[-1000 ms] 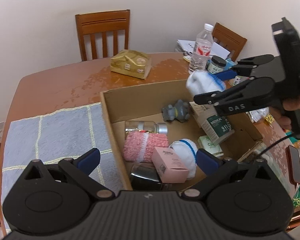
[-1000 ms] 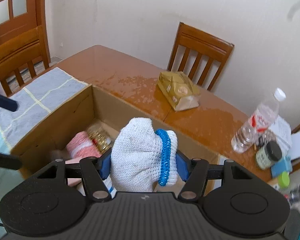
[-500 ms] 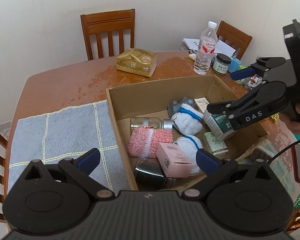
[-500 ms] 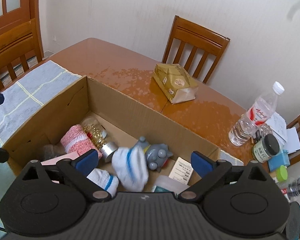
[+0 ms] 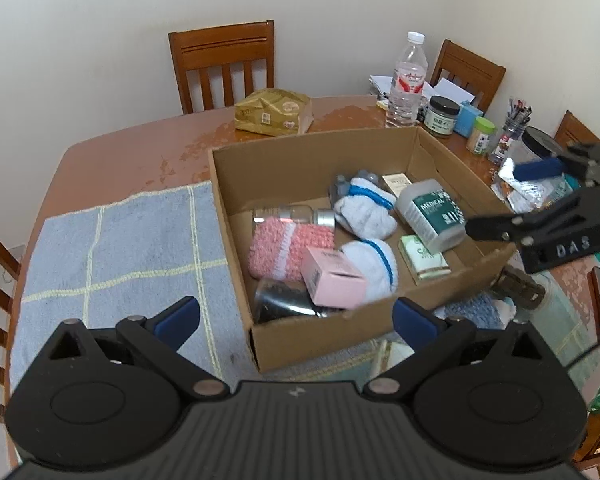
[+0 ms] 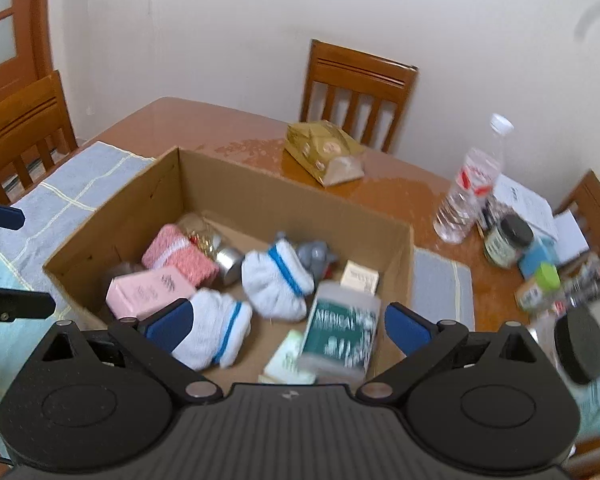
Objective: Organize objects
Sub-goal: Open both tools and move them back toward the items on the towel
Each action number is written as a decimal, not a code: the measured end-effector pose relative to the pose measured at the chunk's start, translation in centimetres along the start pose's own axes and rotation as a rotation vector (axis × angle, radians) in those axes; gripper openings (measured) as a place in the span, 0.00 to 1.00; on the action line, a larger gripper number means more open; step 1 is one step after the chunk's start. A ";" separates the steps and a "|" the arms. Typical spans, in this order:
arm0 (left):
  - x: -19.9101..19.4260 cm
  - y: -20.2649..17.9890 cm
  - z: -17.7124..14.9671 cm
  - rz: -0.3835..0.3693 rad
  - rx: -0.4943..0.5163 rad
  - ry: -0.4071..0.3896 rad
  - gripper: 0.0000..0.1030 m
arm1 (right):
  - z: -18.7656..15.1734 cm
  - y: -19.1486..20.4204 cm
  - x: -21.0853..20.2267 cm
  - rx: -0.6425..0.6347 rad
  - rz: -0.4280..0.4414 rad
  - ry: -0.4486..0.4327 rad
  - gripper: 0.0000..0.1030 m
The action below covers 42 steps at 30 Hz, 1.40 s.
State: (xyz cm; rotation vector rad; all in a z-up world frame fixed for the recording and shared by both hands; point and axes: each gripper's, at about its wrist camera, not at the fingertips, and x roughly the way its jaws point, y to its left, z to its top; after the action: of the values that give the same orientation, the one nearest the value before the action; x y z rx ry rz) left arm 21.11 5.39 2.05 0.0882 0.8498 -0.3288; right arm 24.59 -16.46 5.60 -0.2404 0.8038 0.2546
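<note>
An open cardboard box (image 5: pixel 312 152) (image 6: pixel 236 184) on the table holds two white socks with blue bands (image 5: pixel 364 210) (image 5: pixel 374 264), a pink towel roll (image 5: pixel 288 246), a pink carton (image 5: pixel 332 278), a green medical bottle (image 5: pixel 432 214) and a grey toy (image 6: pixel 318 254). The dropped sock (image 6: pixel 278 282) lies mid-box. My left gripper (image 5: pixel 296 316) is open and empty above the box's near side. My right gripper (image 6: pixel 286 326) is open and empty above the box's right end; it also shows in the left wrist view (image 5: pixel 512 196).
A gold bag (image 5: pixel 274 112), a water bottle (image 5: pixel 406 80), jars (image 5: pixel 442 116) and papers sit at the table's far side. A blue checked cloth (image 5: pixel 120 248) lies left of the box. Wooden chairs (image 5: pixel 224 64) ring the table. More items lie right of the box (image 5: pixel 520 280).
My right gripper opened and dropped the white sock into the box, then drew back to the right. My left gripper pulled back, widening its view.
</note>
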 end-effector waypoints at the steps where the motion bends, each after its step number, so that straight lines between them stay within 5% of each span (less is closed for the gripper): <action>1: -0.1 -0.1 -0.2 -0.004 -0.003 0.000 0.99 | -0.6 0.0 -0.3 0.016 0.001 0.001 1.00; 27: 1.9 -0.4 -5.5 -0.105 0.042 0.067 0.99 | -12.4 -0.6 -2.9 0.449 -0.277 0.151 1.00; 37: 3.0 -0.6 -5.6 -0.043 -0.036 0.106 0.99 | -13.0 -3.8 -1.8 0.500 -0.251 0.160 1.00; 42: 3.1 -1.9 -4.9 -0.005 -0.090 0.107 0.99 | -13.1 -6.2 -0.3 0.477 -0.168 0.150 1.00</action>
State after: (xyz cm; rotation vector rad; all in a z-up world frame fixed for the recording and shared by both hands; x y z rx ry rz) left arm 18.87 3.85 -3.38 0.0197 0.9701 -0.2922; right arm 17.45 -26.37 -2.29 0.1245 0.9624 -0.1178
